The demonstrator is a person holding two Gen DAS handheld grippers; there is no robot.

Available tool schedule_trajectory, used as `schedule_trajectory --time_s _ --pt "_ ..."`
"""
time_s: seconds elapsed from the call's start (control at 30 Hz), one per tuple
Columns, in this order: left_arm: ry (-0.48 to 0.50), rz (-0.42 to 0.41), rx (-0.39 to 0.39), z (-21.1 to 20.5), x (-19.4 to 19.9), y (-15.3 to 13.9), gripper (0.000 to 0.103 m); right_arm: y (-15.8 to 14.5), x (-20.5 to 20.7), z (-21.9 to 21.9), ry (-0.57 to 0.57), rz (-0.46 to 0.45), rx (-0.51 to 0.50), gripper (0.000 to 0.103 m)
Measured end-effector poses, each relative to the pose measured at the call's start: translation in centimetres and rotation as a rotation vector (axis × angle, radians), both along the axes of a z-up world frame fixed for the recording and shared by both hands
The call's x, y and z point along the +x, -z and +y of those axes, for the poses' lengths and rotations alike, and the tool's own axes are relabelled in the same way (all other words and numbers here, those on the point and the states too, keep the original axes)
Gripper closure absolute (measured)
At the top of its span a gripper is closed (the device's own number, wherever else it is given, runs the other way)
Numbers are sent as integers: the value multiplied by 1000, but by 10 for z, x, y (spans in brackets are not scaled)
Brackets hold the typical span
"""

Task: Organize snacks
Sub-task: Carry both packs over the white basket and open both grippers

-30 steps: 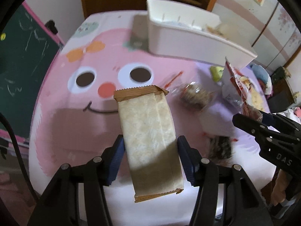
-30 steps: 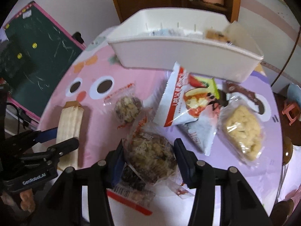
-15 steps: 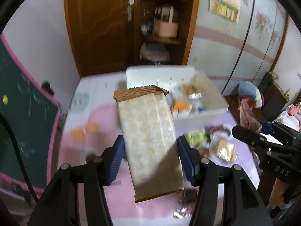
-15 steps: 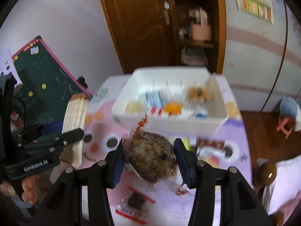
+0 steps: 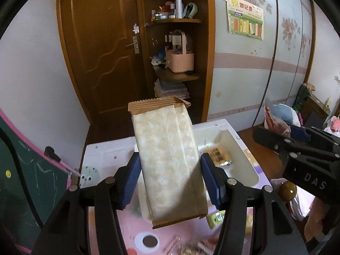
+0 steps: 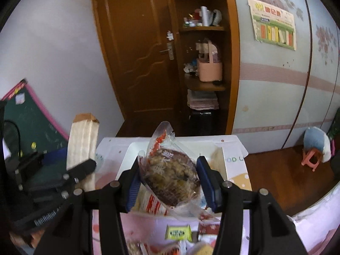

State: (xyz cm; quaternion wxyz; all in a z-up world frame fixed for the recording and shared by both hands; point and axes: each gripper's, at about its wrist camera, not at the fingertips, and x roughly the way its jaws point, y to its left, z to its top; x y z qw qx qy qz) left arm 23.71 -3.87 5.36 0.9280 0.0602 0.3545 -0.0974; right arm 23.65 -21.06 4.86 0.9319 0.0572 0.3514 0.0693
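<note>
Both tongs loaded: left tongs [image 5: 170, 182] pinching long beige paper-wrapped bar [image 5: 167, 161], right tongs [image 6: 169, 182] pinching clear-wrapped brown cake [image 6: 172, 180], above white plastic bin [image 5: 240, 148]; neither yet dropped in; loose packets left on bench [image 6: 144, 225].

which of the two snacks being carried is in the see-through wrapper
The round dark cake in the right gripper. The left gripper holds a long beige packet that is opaque.

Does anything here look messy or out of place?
Nothing is spilled or damaged. A green packet and other snacks lie loose on the pink table outside the white bin, not yet sorted.
</note>
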Motion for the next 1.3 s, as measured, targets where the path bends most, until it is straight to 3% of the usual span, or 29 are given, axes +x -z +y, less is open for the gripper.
schedule_trajectory --time_s 0.27,0.63,0.67,0.7,0.73,0.77,0.9,1.0,1.3 --pt "-31 80 17 -14 71 48 47 25 64 -3 49 65 -22 52" --pt "-69 178 19 -14 119 115 46 88 105 2 55 208 -9 51" --pt "-72 181 14 -13 121 119 44 91 106 3 51 216 -9 51" --pt "-69 184 9 -12 122 121 30 95 108 5 46 228 -11 51" --pt "-69 188 10 -11 123 123 9 98 108 6 43 235 -15 50" --pt "-67 187 11 -11 123 125 3 100 108 7 42 238 -22 48" --pt "-41 190 11 -11 119 128 0 106 104 9 45 233 -49 30" --pt "-45 204 38 -13 116 131 0 106 100 7 51 228 -58 22" --pt "-48 200 40 -8 93 118 0 90 79 3 53 211 -50 20"
